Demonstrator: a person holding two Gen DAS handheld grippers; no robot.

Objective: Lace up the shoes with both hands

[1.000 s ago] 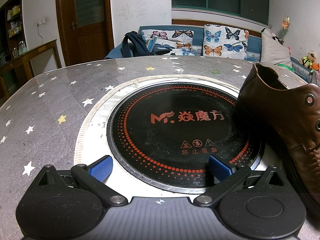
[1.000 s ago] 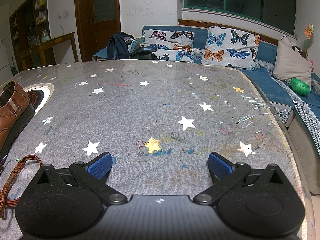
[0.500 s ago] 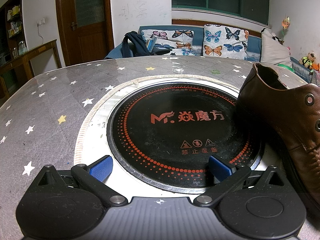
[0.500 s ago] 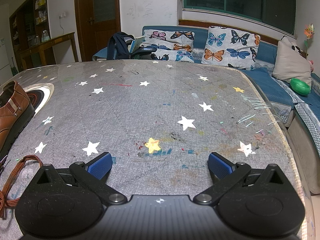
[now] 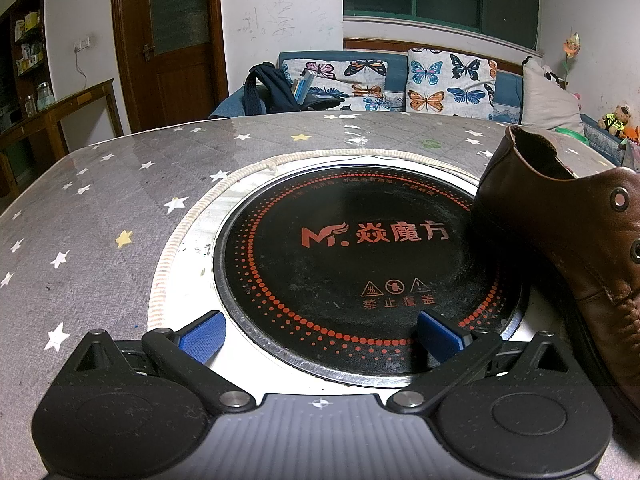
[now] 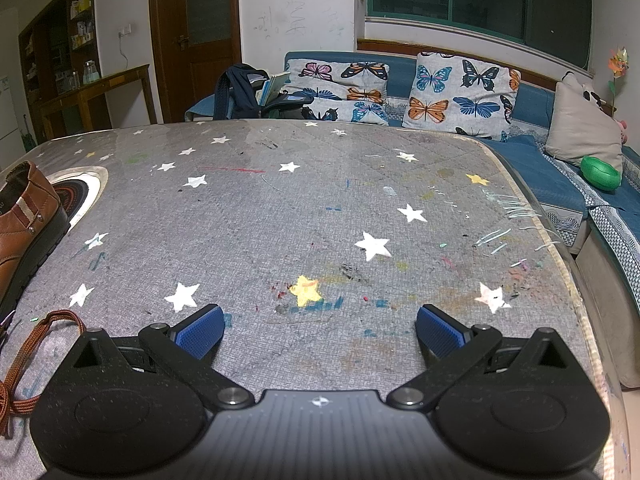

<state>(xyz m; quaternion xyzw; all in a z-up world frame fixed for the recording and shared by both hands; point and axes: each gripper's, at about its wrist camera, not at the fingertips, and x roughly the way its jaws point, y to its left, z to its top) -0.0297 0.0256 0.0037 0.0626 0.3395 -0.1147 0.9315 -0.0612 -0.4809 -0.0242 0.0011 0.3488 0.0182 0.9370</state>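
A brown leather shoe (image 5: 568, 236) with bare metal eyelets stands at the right edge of the left wrist view, its heel resting on the black cooktop disc (image 5: 360, 268). My left gripper (image 5: 320, 334) is open over the disc's near rim, to the left of the shoe, holding nothing. The right wrist view catches the same shoe (image 6: 24, 224) at the far left. A brown shoelace (image 6: 28, 356) lies looped on the cloth below it. My right gripper (image 6: 320, 334) is open above bare tablecloth, to the right of the lace and apart from it.
The table (image 6: 320, 208) wears a grey star-print cloth. Its right edge (image 6: 560, 248) drops toward a blue sofa (image 6: 540, 160) with butterfly cushions, a green bowl (image 6: 600, 172) and a dark backpack (image 6: 240, 92). A wooden door and side table stand at the back left.
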